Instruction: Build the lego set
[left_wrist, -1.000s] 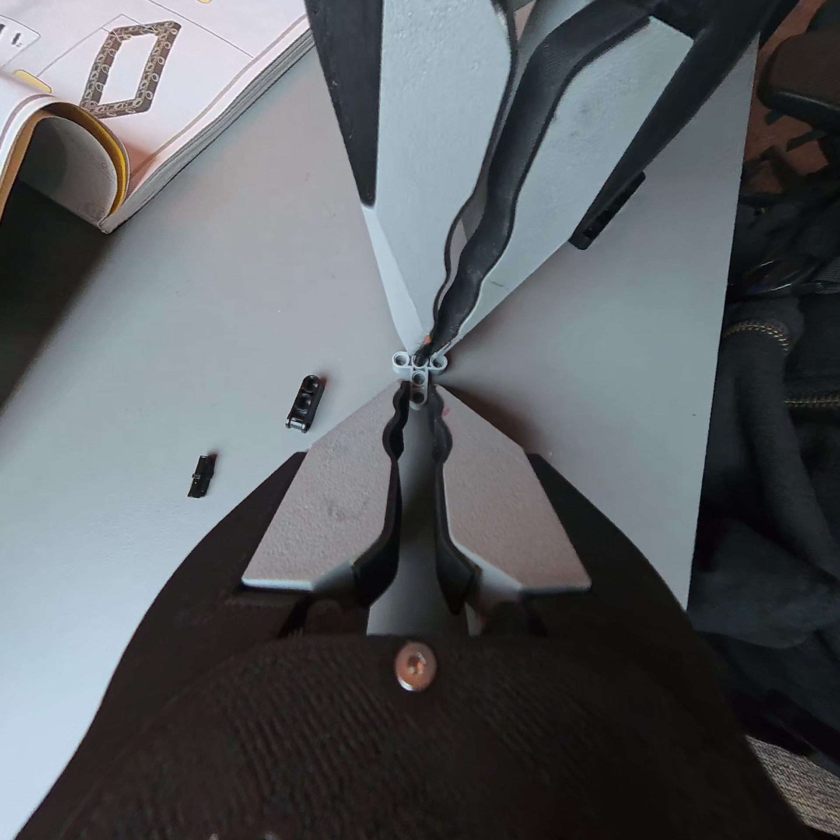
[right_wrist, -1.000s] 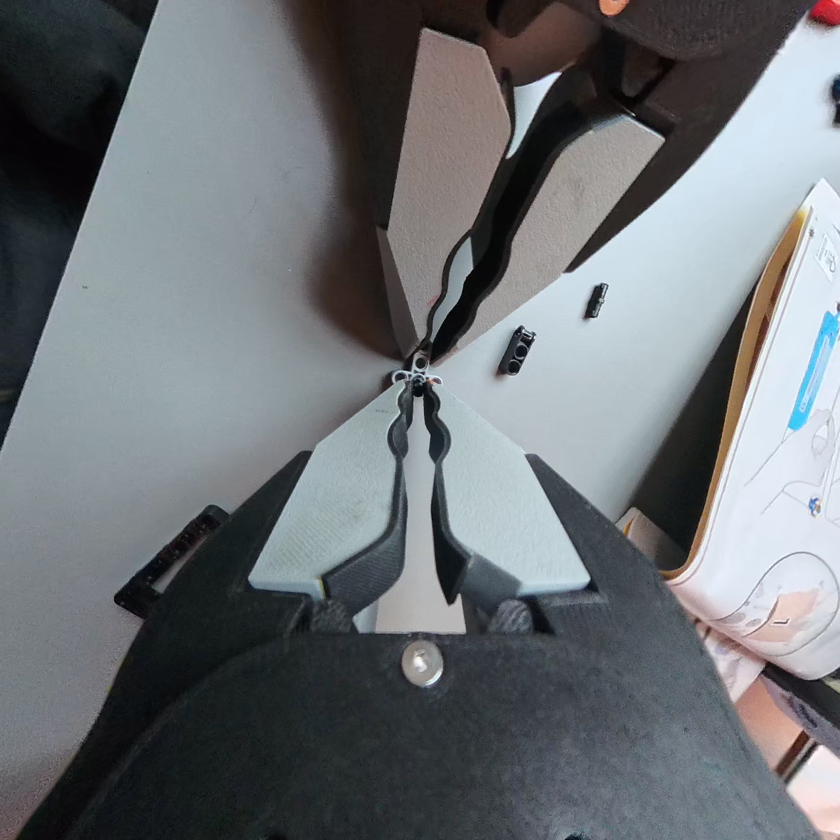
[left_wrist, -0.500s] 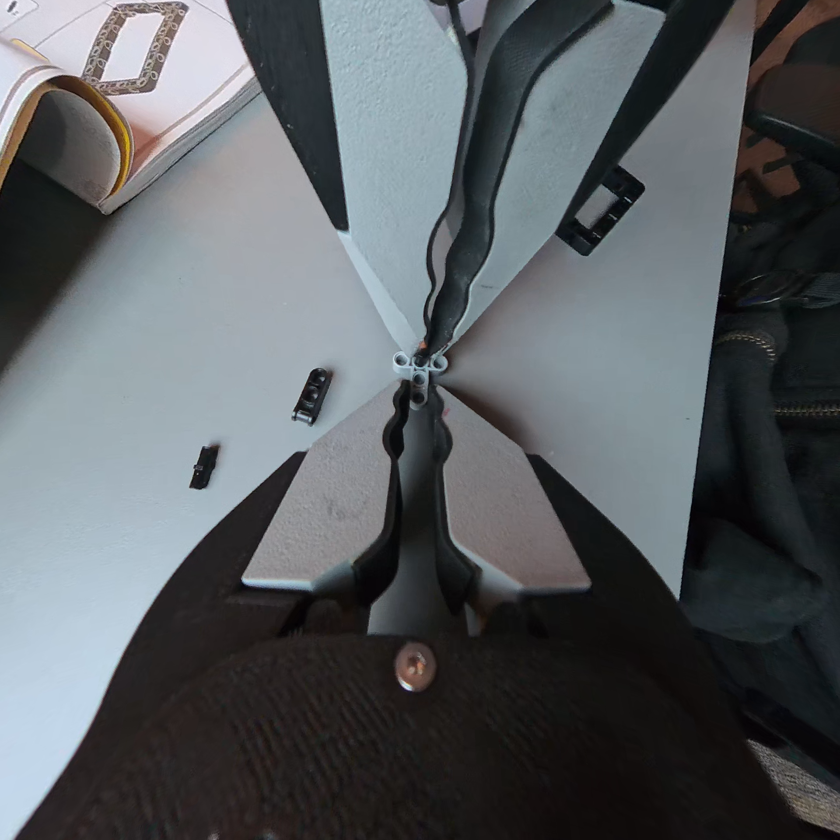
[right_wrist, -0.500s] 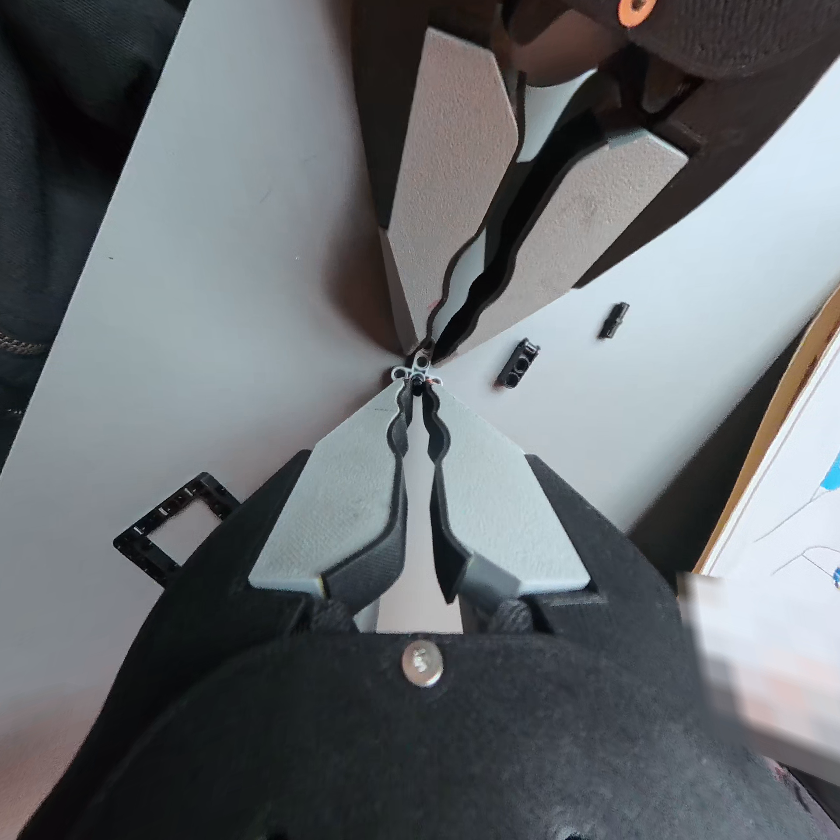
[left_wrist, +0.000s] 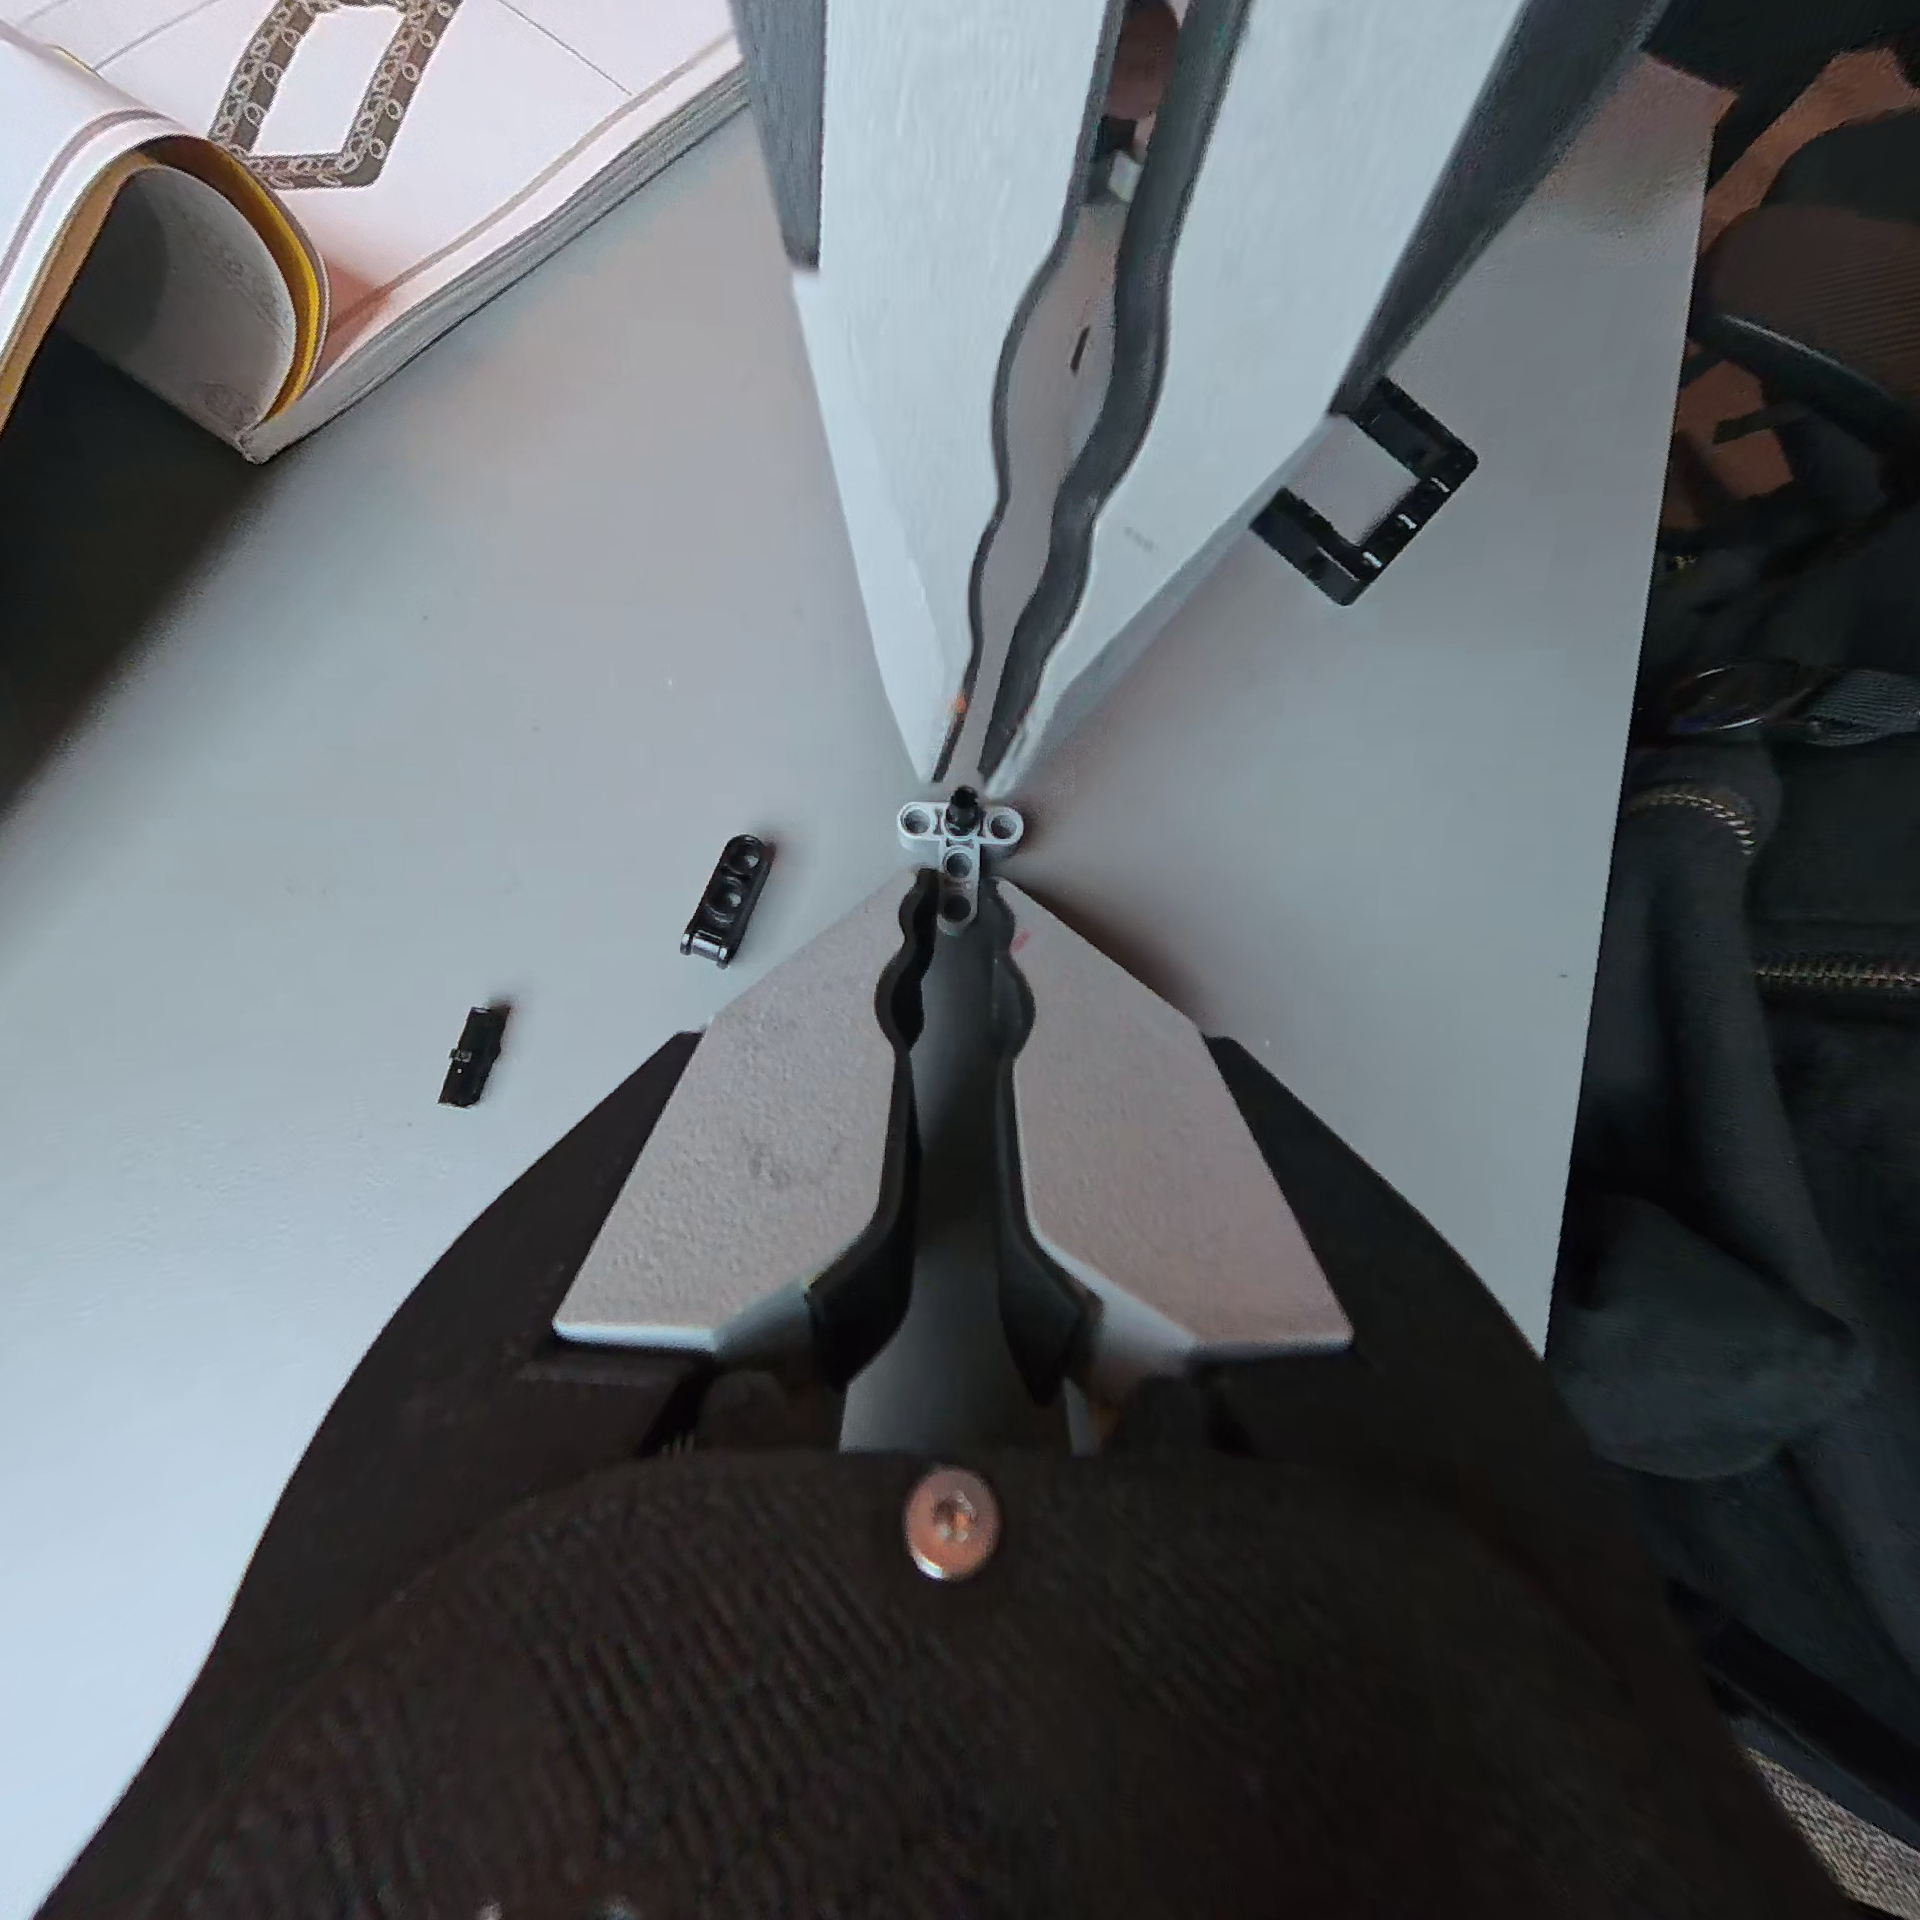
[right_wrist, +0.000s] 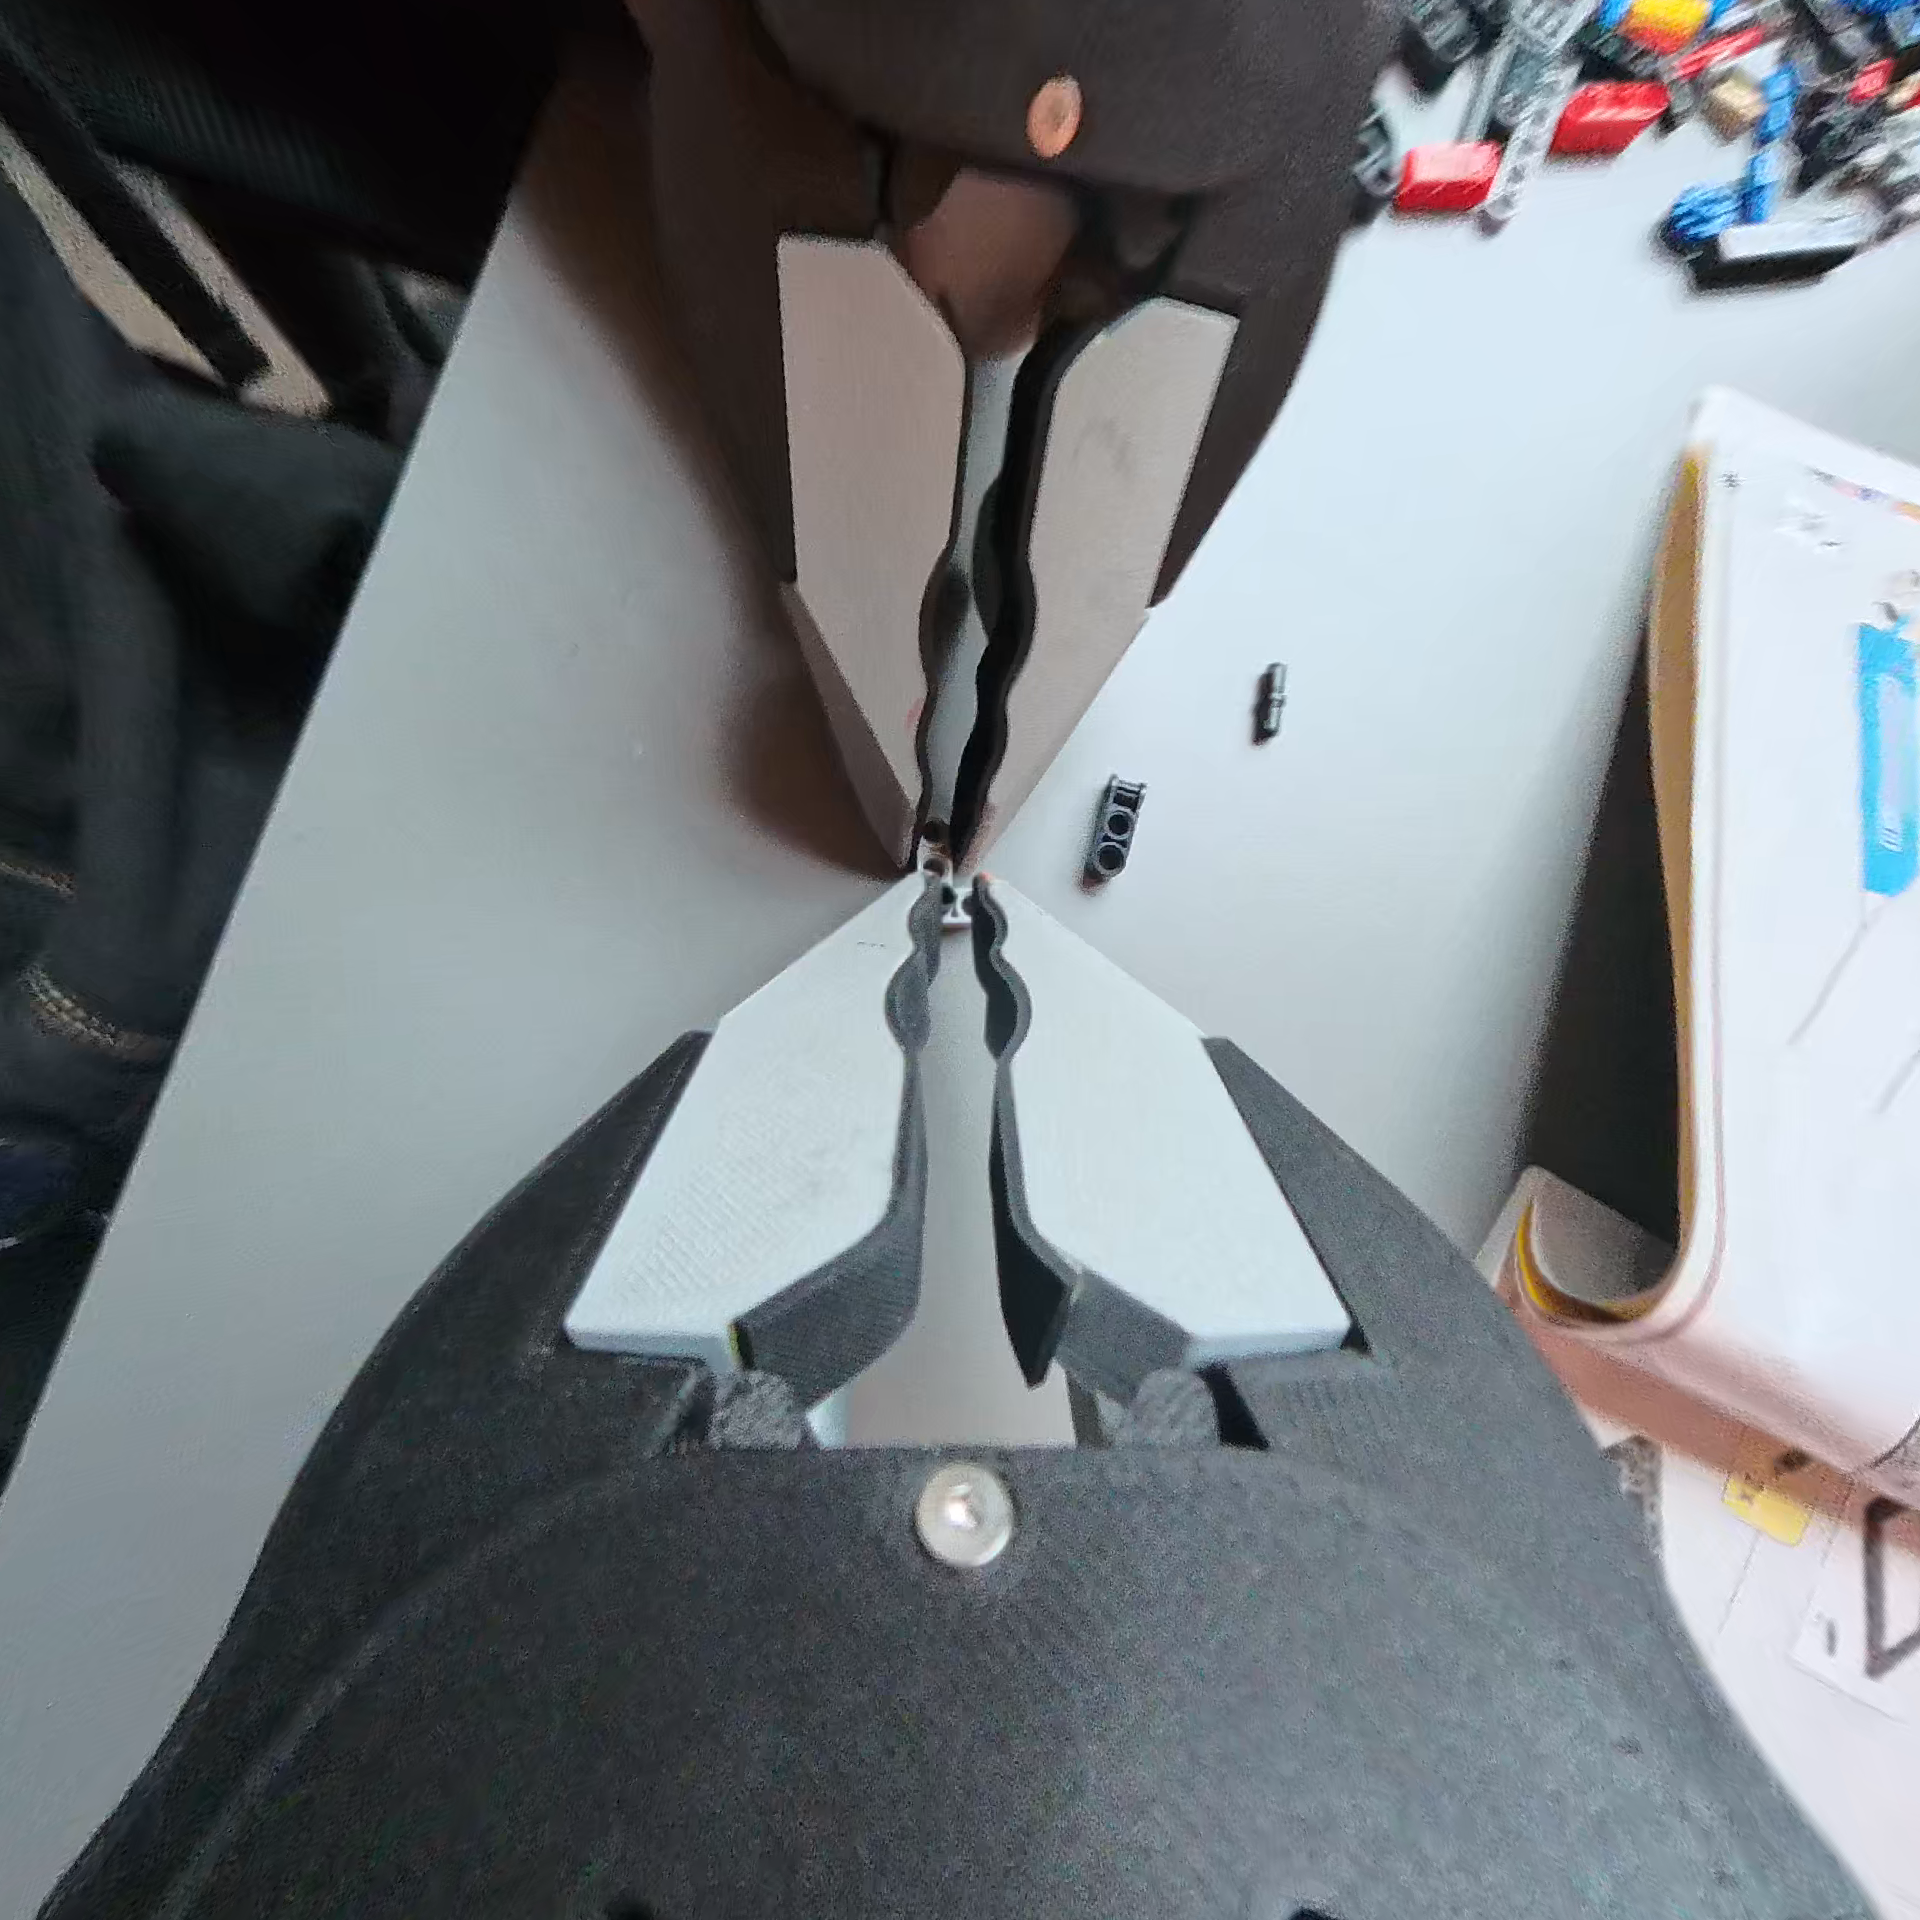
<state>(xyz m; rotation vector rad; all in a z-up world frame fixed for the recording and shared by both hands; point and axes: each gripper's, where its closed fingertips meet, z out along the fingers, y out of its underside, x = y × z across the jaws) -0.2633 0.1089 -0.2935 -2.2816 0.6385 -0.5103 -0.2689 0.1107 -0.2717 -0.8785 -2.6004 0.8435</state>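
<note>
1. left wrist view: left gripper (left_wrist: 958, 914) is clamped on the stem of the grey t-shaped piece (left_wrist: 959, 833), held in the air above the counter (left_wrist: 312, 727).
2. a black pin (left_wrist: 963, 802) sits in the middle hole of the t's crossbar, half in by the look of it.
3. right gripper (left_wrist: 966, 769) tips are just past the pin; the gap is narrow, but i can't tell if it's gripping the pin or has let go. right wrist view doesn't settle it either.
4. to do it well, imo: keep the t steady w/ the left, push the pin straight along its axis, no twisting, till it seats flush.
5. loose on the counter, near to far: 1 black pin (left_wrist: 471, 1055), 1 black 2-hole connector (left_wrist: 729, 896), 1 black frame (left_wrist: 1371, 499) partly hidden, 1 open instruction booklet (left_wrist: 416, 156).
6. right wrist view: far corner holds a pile of mixed coloured parts (right_wrist: 1662, 125), too jumbled to count.
</note>
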